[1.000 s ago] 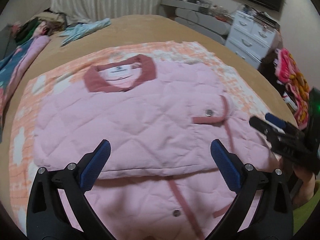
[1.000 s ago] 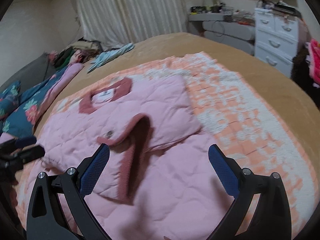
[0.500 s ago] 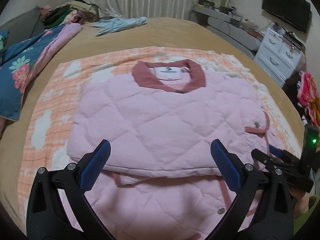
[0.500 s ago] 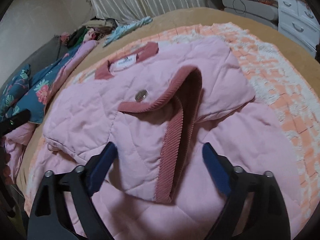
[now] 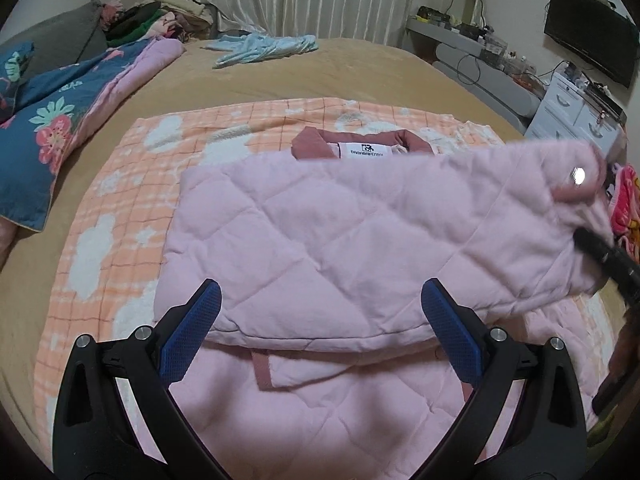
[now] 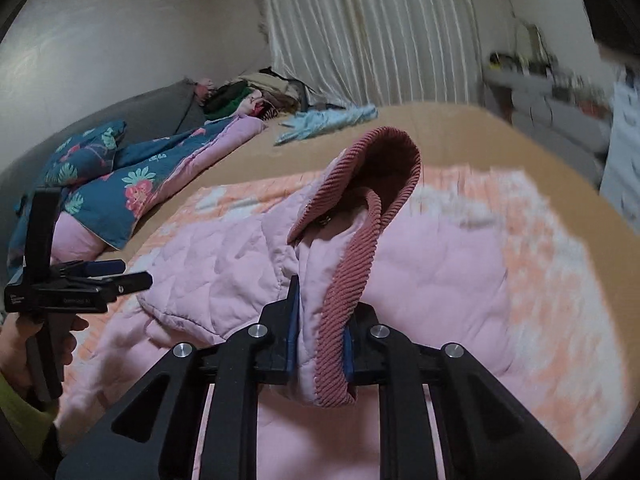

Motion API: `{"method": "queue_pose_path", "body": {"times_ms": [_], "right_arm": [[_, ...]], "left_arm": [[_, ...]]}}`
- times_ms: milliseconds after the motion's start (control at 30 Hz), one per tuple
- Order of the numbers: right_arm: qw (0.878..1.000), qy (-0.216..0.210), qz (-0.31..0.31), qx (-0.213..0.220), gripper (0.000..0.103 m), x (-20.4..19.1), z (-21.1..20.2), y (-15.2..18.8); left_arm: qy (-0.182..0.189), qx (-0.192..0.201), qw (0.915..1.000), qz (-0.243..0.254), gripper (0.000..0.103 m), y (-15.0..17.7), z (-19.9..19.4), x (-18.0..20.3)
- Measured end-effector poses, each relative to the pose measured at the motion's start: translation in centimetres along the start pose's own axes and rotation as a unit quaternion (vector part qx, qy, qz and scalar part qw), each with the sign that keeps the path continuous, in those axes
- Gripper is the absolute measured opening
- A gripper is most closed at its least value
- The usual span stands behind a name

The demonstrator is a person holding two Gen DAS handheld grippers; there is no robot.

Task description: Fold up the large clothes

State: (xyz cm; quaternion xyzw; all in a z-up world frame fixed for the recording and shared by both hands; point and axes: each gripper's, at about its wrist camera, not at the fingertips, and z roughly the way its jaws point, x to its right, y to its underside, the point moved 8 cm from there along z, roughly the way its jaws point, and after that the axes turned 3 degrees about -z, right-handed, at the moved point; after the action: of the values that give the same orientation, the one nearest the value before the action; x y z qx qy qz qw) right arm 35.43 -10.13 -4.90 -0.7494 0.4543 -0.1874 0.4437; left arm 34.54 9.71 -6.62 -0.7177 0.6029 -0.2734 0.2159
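The pink quilted jacket point(image 5: 320, 240) lies on an orange-and-white checked blanket point(image 5: 120, 184) spread over a tan bed point(image 5: 360, 72). Its near folded edge runs just past the left claw point(image 5: 320, 336), whose blue pads stand spread wide above the cloth, touching nothing. The jacket's right side is lifted off the bed, a snap button point(image 5: 577, 176) showing near the raised, blurred corner.

The right claw point(image 6: 320, 348) is pressed together, pinching the jacket's ribbed rose trim point(image 6: 352, 280) and the pink layer beside it; the trim loops up and over in front of it.

Open room: bare blanket shows to the left of the jacket and beyond its collar point(image 5: 312, 146), then bare tan bed up to a pale blue garment point(image 5: 264, 46). A floral blue quilt point(image 5: 60, 120) crowds the left edge.

Only the left wrist view shows the collar label and white drawers point(image 5: 572, 112) past the bed's right edge. Only the right wrist view shows the pinch itself and a hand point(image 6: 24, 344) holding the left claw's handle.
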Motion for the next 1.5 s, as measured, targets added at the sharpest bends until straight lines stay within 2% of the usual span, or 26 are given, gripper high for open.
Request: {"method": "queue_pose_path", "body": {"times_ms": [133, 267, 533, 767, 833, 900, 933, 1067, 1167, 1233, 1333, 1367, 1433, 1500], "right_arm": [[0.999, 0.016, -0.017, -0.022, 0.016, 1.7, 2.0, -0.3], [0.998, 0.025, 0.017, -0.046, 0.016, 4.0, 3.9, 1.1], [0.996, 0.061, 0.004, -0.069, 0.02, 4.4, 5.8, 2.9], [0.991, 0.091, 0.019, -0.096, 0.04, 6.0, 6.3, 3.9], [0.99, 0.107, 0.013, -0.089, 0.043, 6.3, 5.9, 3.7], [0.989, 0.124, 0.013, -0.074, 0.055, 6.6, 5.1, 3.1], [0.99, 0.126, 0.013, -0.067, 0.056, 6.6, 4.8, 3.0], [0.992, 0.113, -0.02, -0.051, 0.062, 5.1, 4.2, 2.3], [0.993, 0.093, -0.038, -0.061, 0.069, 3.7, 4.9, 2.6], [0.993, 0.069, -0.033, -0.089, 0.074, 3.1, 6.2, 3.6], [0.985, 0.074, -0.016, -0.156, 0.077, 4.2, 8.6, 6.3], [0.983, 0.075, -0.007, -0.167, 0.082, 4.6, 9.2, 7.0], [0.981, 0.065, 0.033, -0.181, 0.083, 5.5, 10.1, 8.3], [0.98, 0.062, 0.04, -0.183, 0.083, 5.9, 10.9, 9.0]], "left_arm": [[0.001, 0.001, 1.0, 0.009, 0.094, -0.9, 0.6, 1.1], [0.003, 0.0, 0.9998, 0.018, 0.094, -1.7, 1.6, 2.2], [0.003, -0.029, 0.9994, 0.019, 0.094, -1.2, 4.9, 3.7], [0.013, -0.051, 0.9984, 0.018, 0.094, 0.0, 6.7, 4.8], [0.014, -0.054, 0.9982, 0.022, 0.094, 0.2, 7.1, 5.2], [0.017, -0.056, 0.998, 0.024, 0.094, 0.4, 7.4, 5.4], [0.017, -0.058, 0.9979, 0.024, 0.094, 0.5, 7.7, 5.4], [0.021, -0.07, 0.9971, 0.019, 0.094, 1.0, 8.7, 5.2], [0.025, -0.073, 0.9969, 0.013, 0.094, 1.4, 9.3, 4.9], [0.026, -0.072, 0.997, 0.016, 0.094, 1.6, 9.5, 4.9], [0.034, -0.067, 0.9971, 0.01, 0.094, 1.7, 9.6, 4.7], [0.034, -0.068, 0.9971, 0.011, 0.094, 1.8, 9.7, 4.7], [0.028, -0.068, 0.9971, 0.021, 0.094, 2.0, 9.9, 4.8], [0.026, -0.068, 0.997, 0.027, 0.094, 2.1, 10.1, 4.9]]}}
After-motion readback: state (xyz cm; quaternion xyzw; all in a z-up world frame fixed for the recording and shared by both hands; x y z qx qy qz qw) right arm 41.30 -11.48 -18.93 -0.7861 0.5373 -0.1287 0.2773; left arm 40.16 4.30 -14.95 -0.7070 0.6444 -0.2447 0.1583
